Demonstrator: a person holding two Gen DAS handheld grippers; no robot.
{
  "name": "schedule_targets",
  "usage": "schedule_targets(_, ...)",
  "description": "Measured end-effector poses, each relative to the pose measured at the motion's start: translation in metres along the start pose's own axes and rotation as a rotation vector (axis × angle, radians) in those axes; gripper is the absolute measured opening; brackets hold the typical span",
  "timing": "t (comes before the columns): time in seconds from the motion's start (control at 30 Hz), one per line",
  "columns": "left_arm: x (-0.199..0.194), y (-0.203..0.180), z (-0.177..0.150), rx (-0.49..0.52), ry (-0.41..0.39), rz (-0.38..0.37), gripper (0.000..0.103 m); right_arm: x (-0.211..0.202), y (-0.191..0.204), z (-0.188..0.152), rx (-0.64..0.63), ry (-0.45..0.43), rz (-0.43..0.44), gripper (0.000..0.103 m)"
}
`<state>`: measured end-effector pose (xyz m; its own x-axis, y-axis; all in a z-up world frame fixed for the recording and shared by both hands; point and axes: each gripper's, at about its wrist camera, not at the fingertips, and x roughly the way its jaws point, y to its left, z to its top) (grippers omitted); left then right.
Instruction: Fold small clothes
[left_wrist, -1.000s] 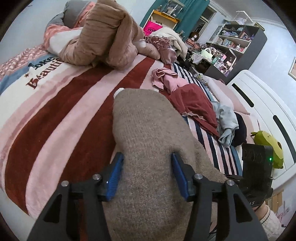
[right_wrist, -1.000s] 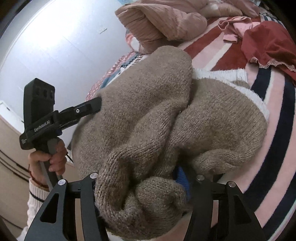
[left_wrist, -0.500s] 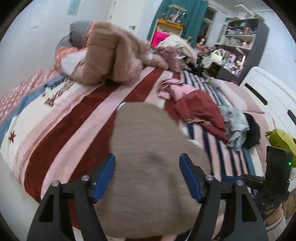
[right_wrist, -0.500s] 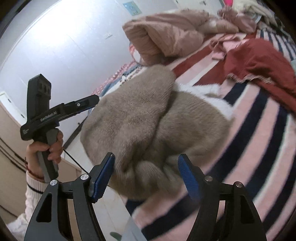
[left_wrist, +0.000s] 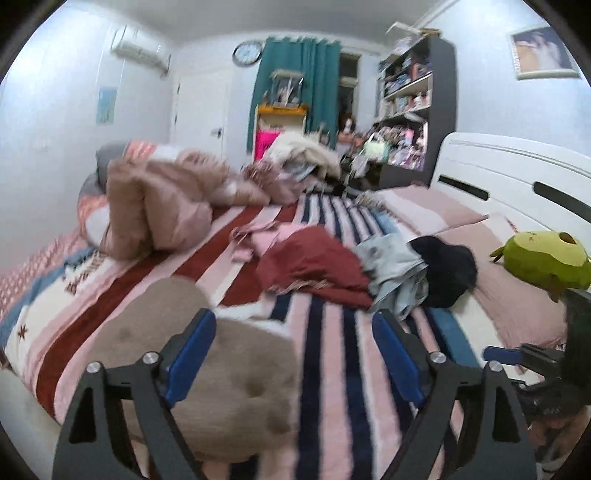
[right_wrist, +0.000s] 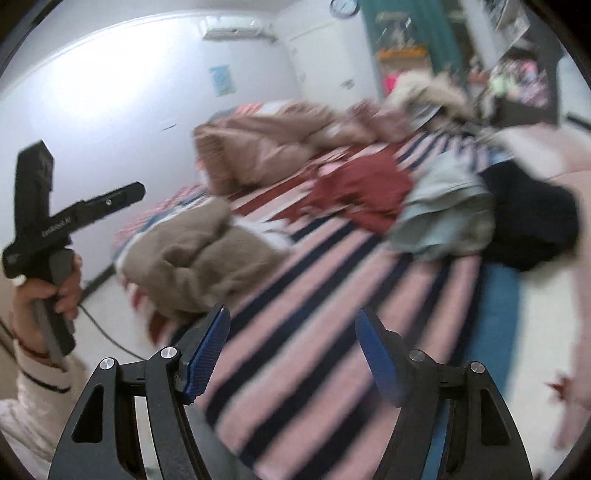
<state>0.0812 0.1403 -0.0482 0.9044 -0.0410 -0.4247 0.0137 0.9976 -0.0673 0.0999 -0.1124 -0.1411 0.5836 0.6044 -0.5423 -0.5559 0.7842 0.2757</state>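
Released since the earlier frames, the folded taupe knitted sweater with white trim is now seen lying free on the pink, maroon and navy striped bed cover, near the bed's near-left edge. Both grippers are seen drawn back from it.

Left gripper: jaws have just been opening and are recorded wide apart. The blue-padded fingers are clear of the knit; the sweater is seen behind and below the left finger, not pressed. Nothing is gripped.

Right gripper: jaws were opened within the last second and are held apart, empty, with only striped cover seen between the blue pads. The sweater is seen to the upper left of them, apart.

The left gripper's handle is seen held by a hand with a cream knitted sleeve.

Unfolded garments are noted further up the bed: a maroon piece, a pale grey-blue piece and a black piece, touching one another. Both views are motion-blurred.
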Motion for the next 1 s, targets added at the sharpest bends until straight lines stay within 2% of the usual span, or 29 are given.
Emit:
schedule_targets(0.13, -0.026, -0.048, -0.002, 0.024, -0.132, 0.022, 0.100, -0.050, -0.001, -0.014, -0.023, -0.109, -0.120, 0.072)
schedule_targets(0.23, -0.042, -0.071, -0.004, 0.046, -0.197, 0.055, 0.102, -0.086, 0.003, -0.021, -0.043, -0.206, -0.195, 0.079)
schedule_targets(0.33, -0.054, -0.090, -0.007, 0.068, -0.236, 0.098, 0.102, -0.113, 0.009, -0.025, -0.057, -0.291, -0.266, 0.090)
schedule_targets(0.43, -0.060, -0.097, -0.009, 0.081, -0.259, 0.106, 0.102, -0.129, 0.018, -0.027, -0.093, -0.358, -0.337, 0.103)
schedule_targets(0.53, -0.063, -0.101, -0.011, 0.093, -0.262, 0.113, 0.102, -0.137, 0.022, -0.027, -0.112, -0.384, -0.357, 0.103)
schedule_targets(1.0, -0.069, -0.106, -0.015, 0.112, -0.262, 0.108, 0.102, -0.135, 0.028, -0.023, -0.117, -0.406, -0.338, 0.103)
